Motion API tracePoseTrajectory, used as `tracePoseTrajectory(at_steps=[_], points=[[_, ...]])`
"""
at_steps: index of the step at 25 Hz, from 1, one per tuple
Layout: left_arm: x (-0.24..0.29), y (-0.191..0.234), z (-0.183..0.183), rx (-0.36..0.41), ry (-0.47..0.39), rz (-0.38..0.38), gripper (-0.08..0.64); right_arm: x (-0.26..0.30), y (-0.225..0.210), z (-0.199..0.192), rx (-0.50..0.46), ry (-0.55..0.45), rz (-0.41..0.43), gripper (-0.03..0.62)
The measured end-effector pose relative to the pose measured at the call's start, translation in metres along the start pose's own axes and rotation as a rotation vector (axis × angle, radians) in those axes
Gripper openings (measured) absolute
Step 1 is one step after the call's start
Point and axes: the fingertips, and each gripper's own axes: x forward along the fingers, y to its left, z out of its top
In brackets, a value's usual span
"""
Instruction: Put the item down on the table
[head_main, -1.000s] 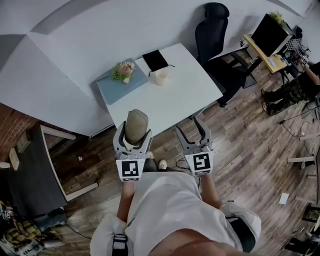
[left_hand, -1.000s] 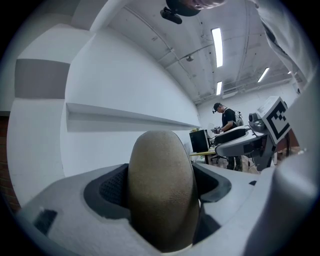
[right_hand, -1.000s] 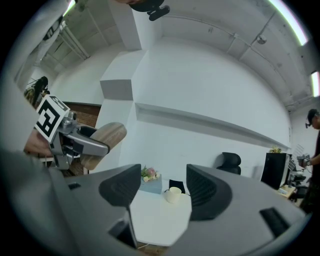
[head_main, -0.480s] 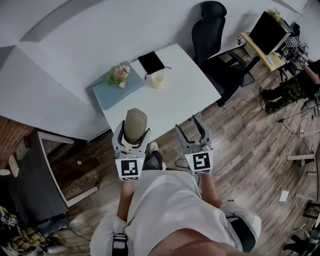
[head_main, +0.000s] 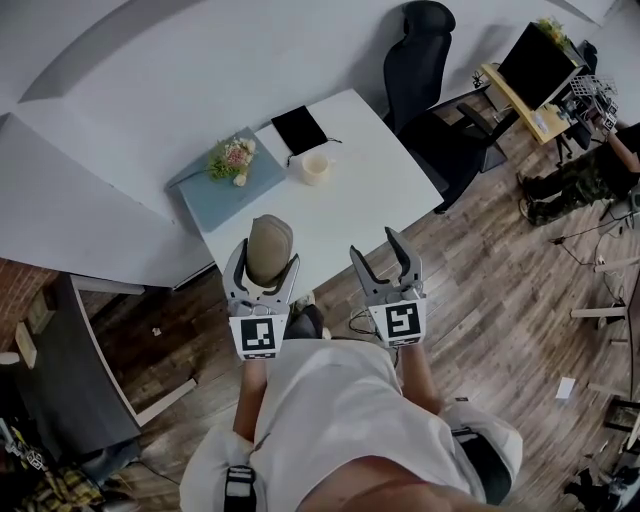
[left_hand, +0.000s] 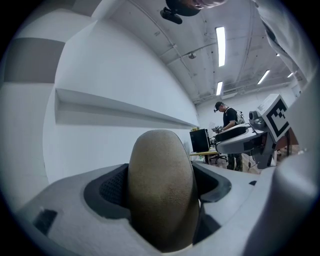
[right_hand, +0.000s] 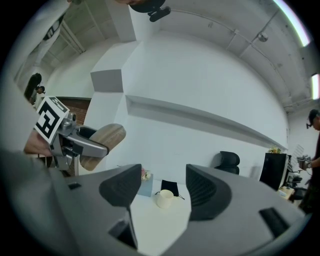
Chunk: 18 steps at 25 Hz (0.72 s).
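Left claw (head_main: 266, 262) clamps tan oval item (head_main: 270, 240), held above counter (head_main: 365, 190) near edge. Right claw (head_main: 377, 252) wide apart, nothing between jaws.

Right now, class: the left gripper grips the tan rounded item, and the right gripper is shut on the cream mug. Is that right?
Not quite. The right gripper is open and empty: the right gripper view shows its jaws apart, with the cream mug standing beyond them on the white table, untouched. The left gripper does grip the tan rounded item.
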Motion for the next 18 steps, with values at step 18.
tracePoseTrajectory(at_steps=[18], points=[[0.063, 0.049, -0.012, -0.033, -0.004, -0.052, 0.394, 0.070, -0.012, 0.006, -0.025, 0.069, -0.044, 0.279]])
